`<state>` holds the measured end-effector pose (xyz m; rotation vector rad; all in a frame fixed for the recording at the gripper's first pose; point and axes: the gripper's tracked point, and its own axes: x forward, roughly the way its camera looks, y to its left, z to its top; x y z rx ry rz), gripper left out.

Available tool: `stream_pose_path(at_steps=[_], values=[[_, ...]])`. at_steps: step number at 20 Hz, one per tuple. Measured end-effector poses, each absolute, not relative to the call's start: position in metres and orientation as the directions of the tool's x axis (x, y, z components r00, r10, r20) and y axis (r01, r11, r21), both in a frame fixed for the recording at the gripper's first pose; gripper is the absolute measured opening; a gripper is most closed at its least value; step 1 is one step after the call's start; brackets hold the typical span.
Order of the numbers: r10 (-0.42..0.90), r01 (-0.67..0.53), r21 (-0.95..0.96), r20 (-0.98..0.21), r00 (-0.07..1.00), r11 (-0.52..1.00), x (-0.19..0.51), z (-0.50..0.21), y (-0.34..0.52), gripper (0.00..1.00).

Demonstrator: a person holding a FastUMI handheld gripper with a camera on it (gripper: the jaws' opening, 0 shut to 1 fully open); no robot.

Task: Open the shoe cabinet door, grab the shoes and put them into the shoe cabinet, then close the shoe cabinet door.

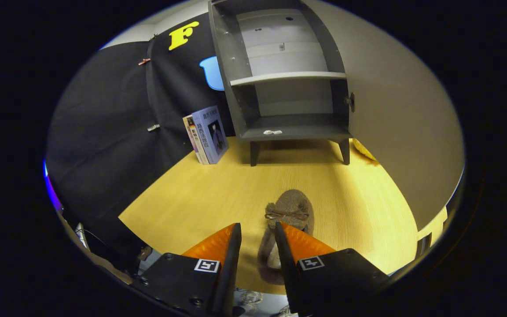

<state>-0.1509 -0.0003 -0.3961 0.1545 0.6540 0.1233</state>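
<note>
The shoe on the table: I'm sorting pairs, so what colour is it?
Brownish grey, with a small bow on top; the gripper view shows the shoe by the open gripper.

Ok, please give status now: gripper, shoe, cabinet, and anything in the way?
Hand-held gripper open, fingers either side of the shoe, not pressing. Shoe cabinet door open, shelves bare apart from a small white thing. Books left of cabinet, off the path.

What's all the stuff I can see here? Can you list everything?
Shoe cabinet: one, grey, door open, standing at the far end of the table.
Cabinet door: one, pale, swung open to the cabinet's side.
Books: a few, upright, beside the cabinet.
Slipper: one, brown with a bow, on the table between and ahead of the tongs.
Table: one, yellow wood.
Tongs: one pair, open around the slipper's heel end.
</note>
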Motion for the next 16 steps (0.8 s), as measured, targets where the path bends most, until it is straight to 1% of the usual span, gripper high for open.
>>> stream_pose_path(at_steps=[6, 10, 12, 14, 15, 16], values=[[0.15, -0.041, 0.18, -0.65, 0.745, 0.983, -0.14, -0.442, 0.011, 0.51], [0.111, -0.019, 0.141, -0.68, 0.725, 0.99, -0.129, -0.466, 0.002, 0.5], [0.089, 0.004, 0.135, -0.676, 0.732, 0.991, -0.118, -0.472, -0.003, 0.5], [0.077, 0.012, 0.126, -0.675, 0.733, 0.992, -0.108, -0.475, -0.006, 0.22], [0.07, 0.011, 0.116, -0.673, 0.736, 0.993, -0.102, -0.481, -0.006, 0.29], [0.065, 0.009, 0.106, -0.672, 0.737, 0.994, -0.099, -0.48, -0.006, 0.31]])
